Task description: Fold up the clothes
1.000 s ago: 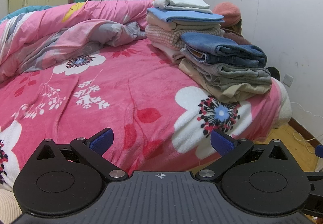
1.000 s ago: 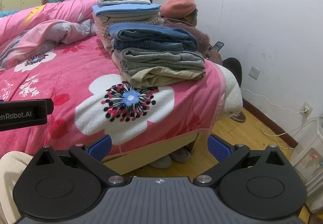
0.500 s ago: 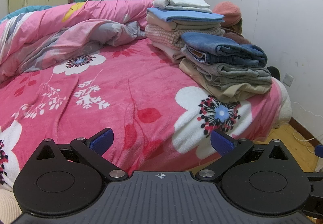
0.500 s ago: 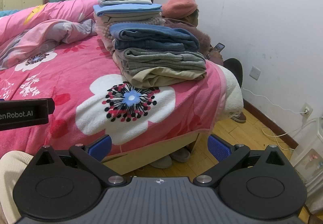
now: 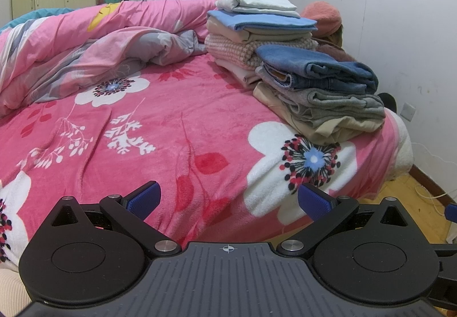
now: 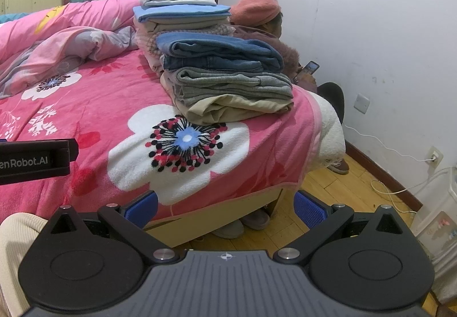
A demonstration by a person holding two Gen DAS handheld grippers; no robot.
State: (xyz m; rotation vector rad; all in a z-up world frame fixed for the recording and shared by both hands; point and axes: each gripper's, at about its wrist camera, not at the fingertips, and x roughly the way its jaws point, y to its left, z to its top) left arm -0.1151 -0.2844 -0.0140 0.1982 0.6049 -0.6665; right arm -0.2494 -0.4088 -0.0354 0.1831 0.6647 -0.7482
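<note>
Two stacks of folded clothes sit on the right side of the pink flowered bed (image 5: 171, 123). The nearer stack (image 5: 322, 94) (image 6: 228, 80) has blue jeans on top of grey and beige garments. Behind it, the taller stack (image 5: 257, 28) (image 6: 182, 11) is topped by white and light blue pieces. My left gripper (image 5: 228, 198) hovers open over the blanket near the bed's front edge, holding nothing. Open and empty too, my right gripper (image 6: 225, 207) hangs past the bed's corner above the wooden floor. The left gripper's body (image 6: 37, 161) shows at the left edge of the right wrist view.
A rumpled pink and grey duvet (image 5: 85, 54) lies along the far left of the bed. A person in an orange hat (image 6: 255, 11) sits behind the stacks by the white wall, holding a phone (image 6: 310, 67). Cables (image 6: 385, 145) and shoes (image 6: 242, 224) lie on the floor.
The right wrist view has drifted slightly, so the stacks sit a little further right in it. The left gripper has not visibly moved. Both grippers stay open.
</note>
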